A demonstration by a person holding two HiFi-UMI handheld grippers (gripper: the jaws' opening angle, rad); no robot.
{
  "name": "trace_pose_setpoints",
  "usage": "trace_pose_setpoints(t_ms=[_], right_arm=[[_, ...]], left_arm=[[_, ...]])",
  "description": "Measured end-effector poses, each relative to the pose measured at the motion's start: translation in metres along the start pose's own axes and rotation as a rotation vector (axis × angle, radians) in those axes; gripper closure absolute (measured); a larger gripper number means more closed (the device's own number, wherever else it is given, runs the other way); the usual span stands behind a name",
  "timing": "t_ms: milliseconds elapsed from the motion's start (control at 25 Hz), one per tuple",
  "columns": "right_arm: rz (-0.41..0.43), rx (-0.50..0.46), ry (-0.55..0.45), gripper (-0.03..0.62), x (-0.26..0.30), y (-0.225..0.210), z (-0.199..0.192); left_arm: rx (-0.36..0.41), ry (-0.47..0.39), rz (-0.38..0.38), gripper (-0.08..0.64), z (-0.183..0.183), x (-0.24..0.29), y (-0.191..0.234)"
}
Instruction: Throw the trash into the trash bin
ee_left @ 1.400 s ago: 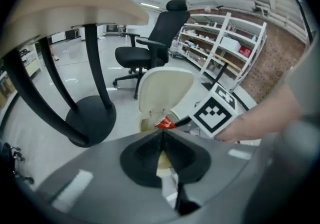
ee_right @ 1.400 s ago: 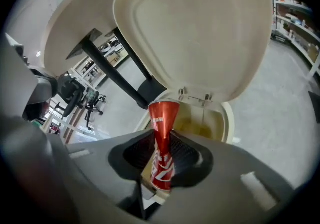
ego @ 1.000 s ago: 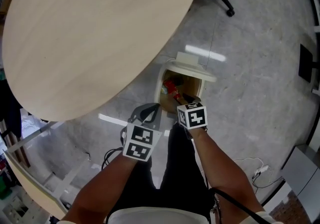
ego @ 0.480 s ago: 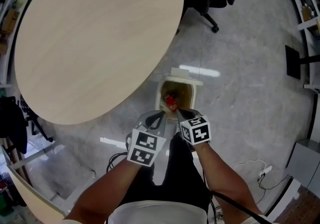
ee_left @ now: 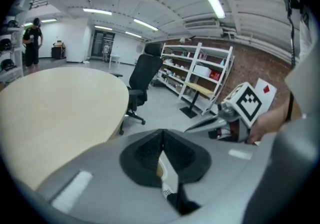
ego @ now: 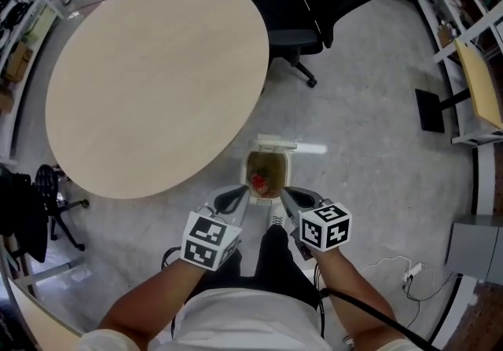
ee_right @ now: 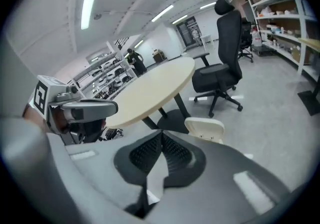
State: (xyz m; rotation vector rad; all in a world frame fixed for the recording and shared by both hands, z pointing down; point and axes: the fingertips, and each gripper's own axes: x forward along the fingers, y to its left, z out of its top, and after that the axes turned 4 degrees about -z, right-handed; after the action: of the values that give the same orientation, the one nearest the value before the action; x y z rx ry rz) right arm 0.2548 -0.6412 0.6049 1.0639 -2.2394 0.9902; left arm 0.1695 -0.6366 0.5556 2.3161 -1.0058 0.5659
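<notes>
1. Right claw (ego: 289, 196) has just closed, empty; left claw (ego: 234, 200) is closed and empty too.
2. Trash (ego: 258, 181) lies in the bin (ego: 268, 155), at 12 o'clock from both claws.
3. Job looks done; next, just rest.

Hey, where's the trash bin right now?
In the head view the trash bin stands on the floor near centre, just off the round table's lower right edge, with the black office chair farther up the picture.

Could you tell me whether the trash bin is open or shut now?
Open: its lid is swung back, and red trash shows inside the trash bin.
</notes>
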Motion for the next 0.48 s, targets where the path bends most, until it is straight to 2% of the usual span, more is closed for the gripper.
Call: trace_pose_setpoints(t_ms=[200, 480], right_arm=[[-0.044, -0.046, -0.170, 0.589, -0.060, 0.031, 0.047], [-0.095, -0.121, -0.327, 0.589, -0.109, 0.075, 0.082]], left_arm=[[0.043, -0.109, -0.023, 0.552, 0.041, -0.037, -0.012], [0.112, -0.161, -0.054, 0.552, 0.064, -0.074, -0.023]])
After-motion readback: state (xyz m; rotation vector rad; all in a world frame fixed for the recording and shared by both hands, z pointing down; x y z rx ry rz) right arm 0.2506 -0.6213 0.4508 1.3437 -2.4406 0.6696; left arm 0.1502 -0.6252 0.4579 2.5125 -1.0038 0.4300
